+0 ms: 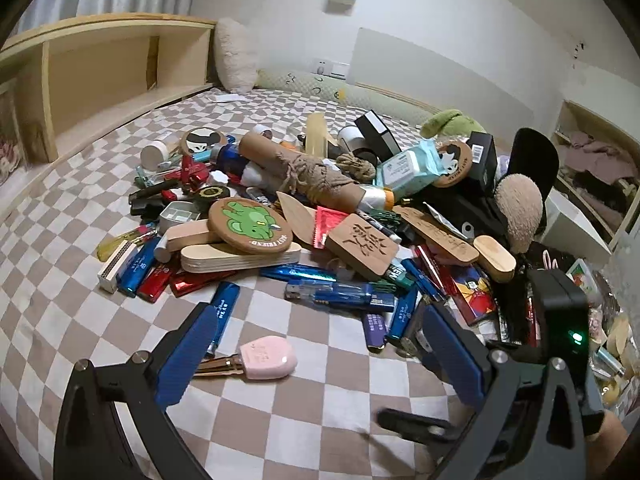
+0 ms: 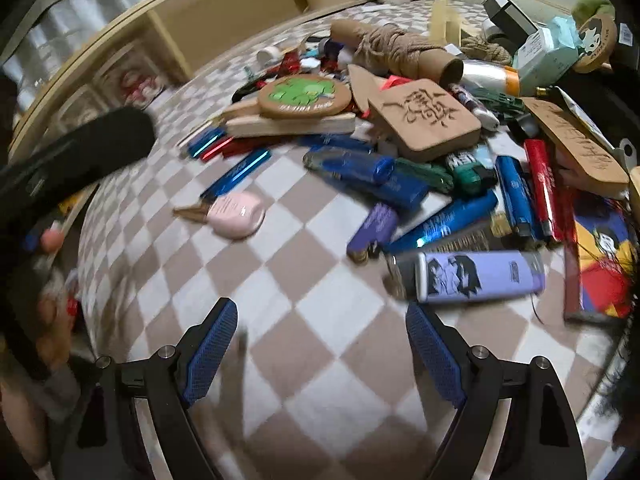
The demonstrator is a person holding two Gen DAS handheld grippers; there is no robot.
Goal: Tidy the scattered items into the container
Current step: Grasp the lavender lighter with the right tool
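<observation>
On my left wrist view, the left gripper (image 1: 316,344) stands wide and empty, the pink key (image 1: 262,358) lying on the checked bedspread (image 1: 100,320) between its fingers, nearer the left one. On my right view, the right gripper (image 2: 320,344) gapes wide, empty; the lilac lighter (image 2: 468,276) lies just beyond its right finger, the pile of clutter (image 2: 400,120) filling the upper frame.

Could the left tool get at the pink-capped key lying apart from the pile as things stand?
Probably yes. The left tool is open, and the pink-capped key lies alone on the checkered cover between its fingers. Nothing lies on the key or in the way; the pile sits farther back.
</observation>
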